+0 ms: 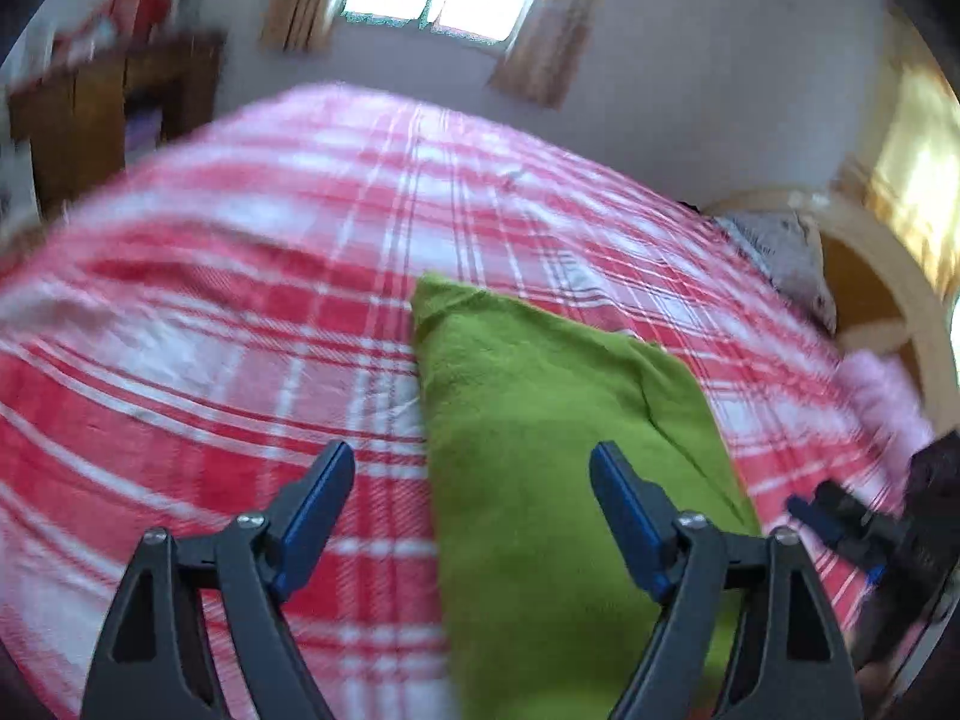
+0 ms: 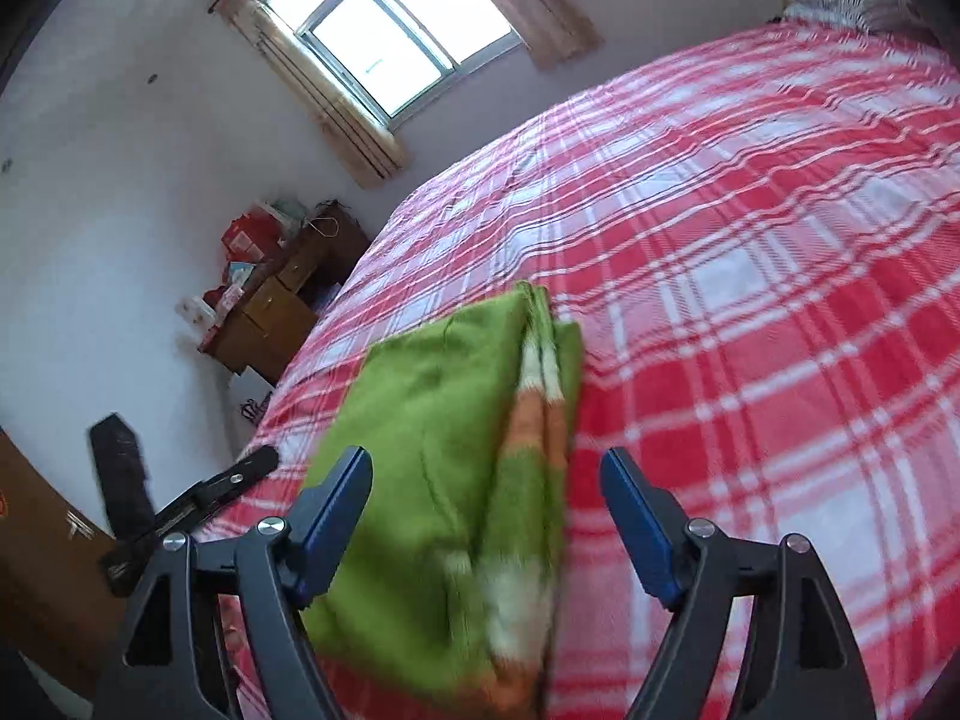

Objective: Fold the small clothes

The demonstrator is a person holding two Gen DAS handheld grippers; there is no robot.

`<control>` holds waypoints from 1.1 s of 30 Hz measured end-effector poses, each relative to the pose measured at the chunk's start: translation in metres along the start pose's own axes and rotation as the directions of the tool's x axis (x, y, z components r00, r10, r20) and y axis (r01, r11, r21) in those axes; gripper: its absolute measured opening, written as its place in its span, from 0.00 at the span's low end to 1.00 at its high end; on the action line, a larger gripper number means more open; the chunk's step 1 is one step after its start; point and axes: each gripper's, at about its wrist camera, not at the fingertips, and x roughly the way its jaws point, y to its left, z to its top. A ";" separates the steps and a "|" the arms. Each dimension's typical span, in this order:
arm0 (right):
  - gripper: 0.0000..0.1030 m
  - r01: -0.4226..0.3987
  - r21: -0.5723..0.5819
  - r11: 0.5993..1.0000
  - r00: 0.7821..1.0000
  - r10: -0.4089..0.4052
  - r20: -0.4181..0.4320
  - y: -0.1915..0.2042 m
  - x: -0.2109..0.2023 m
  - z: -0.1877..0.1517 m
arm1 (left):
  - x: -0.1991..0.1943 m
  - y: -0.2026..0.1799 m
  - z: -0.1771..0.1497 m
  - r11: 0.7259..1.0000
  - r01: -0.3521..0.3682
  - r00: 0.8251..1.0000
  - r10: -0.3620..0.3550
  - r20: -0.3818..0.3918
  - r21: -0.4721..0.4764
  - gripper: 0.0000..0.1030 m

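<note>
Right wrist: garment (image 2: 432,480) near bed (image 2: 750,312) edge.

Right tool (image 2: 486,516) spread wide above folded green garment (image 2: 432,420), red plaid bedspread (image 2: 750,300), window (image 2: 390,36) beyond

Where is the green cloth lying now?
The green cloth lies folded on the plaid bed cover, near its front edge. In both wrist views it is just ahead of the open grippers, the left and the right.

No text, label, brand or number can be read in either view. The red boxes (image 2: 243,237) piled on the wooden dresser (image 2: 282,306) at nine o'clock carry printing too small and blurred to read.
</note>
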 end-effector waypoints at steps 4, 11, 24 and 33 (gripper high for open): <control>0.77 0.069 -0.046 0.997 0.991 -0.074 -0.108 0.000 0.052 0.008 | 0.043 0.006 -0.012 0.993 0.085 0.989 -0.093 -0.111 -0.081 0.66; 0.78 0.138 -0.307 0.942 0.985 -0.163 -0.059 0.039 0.058 -0.021 | 0.039 0.009 -0.026 0.979 0.178 0.979 -0.186 -0.081 -0.102 0.69; 0.80 0.108 -0.213 0.971 0.970 -0.150 -0.191 0.022 0.082 -0.004 | 0.042 -0.004 -0.025 0.986 0.165 0.982 -0.166 -0.092 -0.017 0.68; 0.49 0.075 -0.169 0.983 0.964 -0.115 -0.238 0.041 0.058 -0.026 | 0.010 -0.021 -0.039 0.993 0.094 0.985 -0.082 -0.150 0.073 0.44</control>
